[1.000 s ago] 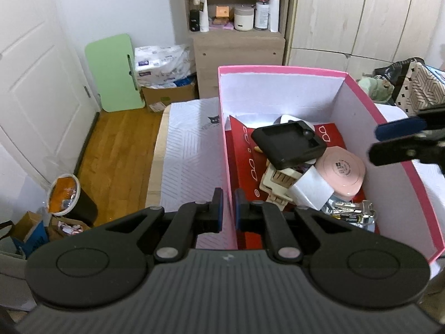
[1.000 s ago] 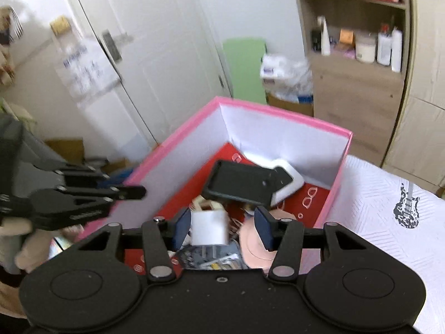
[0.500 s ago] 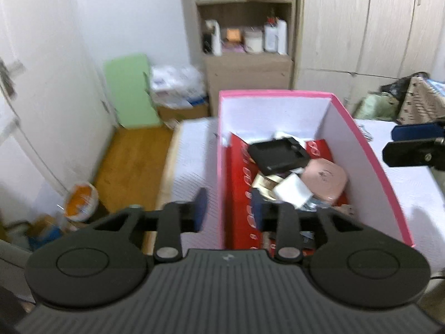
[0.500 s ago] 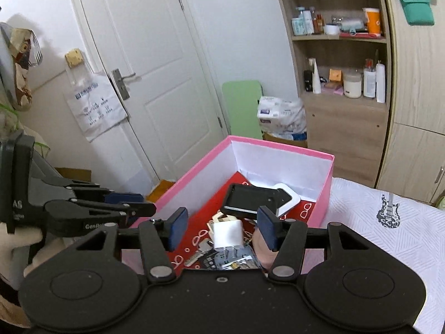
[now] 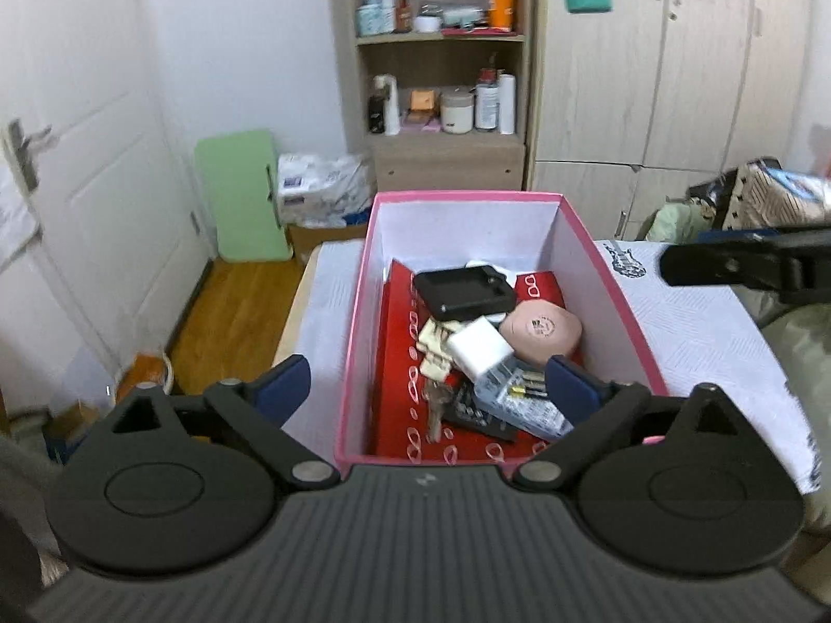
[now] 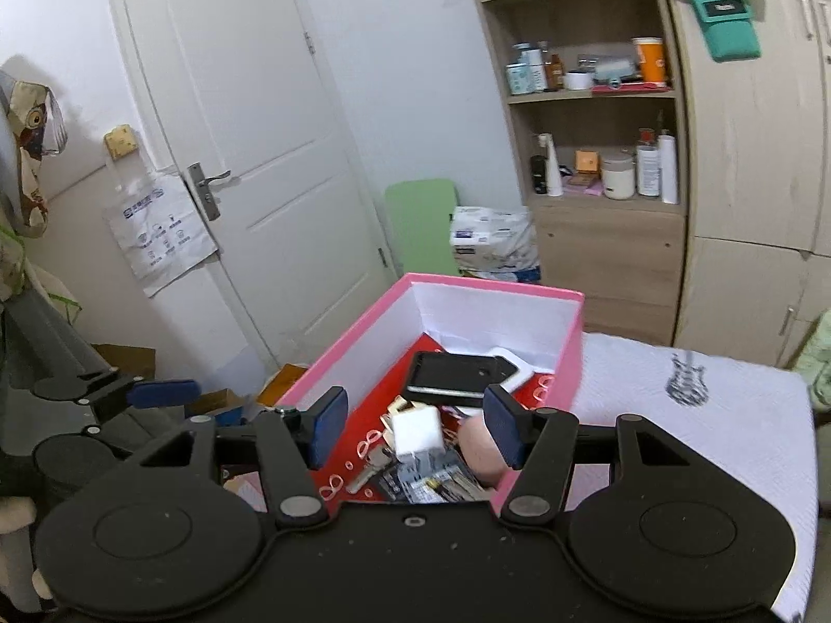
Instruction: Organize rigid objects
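- Where the left wrist view looks down, the left gripper [image 5: 427, 383] has its jaws spread wide, having just been opening, and it holds nothing; its 2 blue pads [image 5: 283, 383] straddle the near end of the pink box [image 5: 358, 311] without touching it.
- The box sits on a white cloth [image 5: 691, 327] and is lined red.
- Inside lie a black case [image 5: 462, 292] toward the far end, a pink compact [image 5: 540, 327] to its right, and a white cube [image 5: 480, 350] between them, resting on a cream part.
- A clear pack of batteries [image 5: 519, 397] and keys [image 5: 436, 405] lie at the near end.
- The right gripper's arm [image 5: 748, 262] juts in from the right edge, above the cloth and apart from the box.
- From the right wrist view, the right gripper [image 6: 415, 431] has its jaws partly apart, having just been opening a little, with nothing pressed between the pads [image 6: 327, 428].
- It hangs over the near end of the box [image 6: 363, 332], and the cube [image 6: 418, 433] shows in the gap between the pads, lower down in the box.
- The case [image 6: 454, 379] lies beyond the cube, over a white piece [image 6: 514, 368]; the compact [image 6: 480, 449] is partly hidden behind the right pad.
- The batteries [image 6: 436, 483] and keys [image 6: 371, 470] lie nearest the camera.
- The left gripper [image 6: 156, 394] shows at the left edge, outside the box; a hand [image 6: 15, 514] is glimpsed below it.
- A shelf [image 6: 597, 156] and a door [image 6: 249, 156] stand behind.
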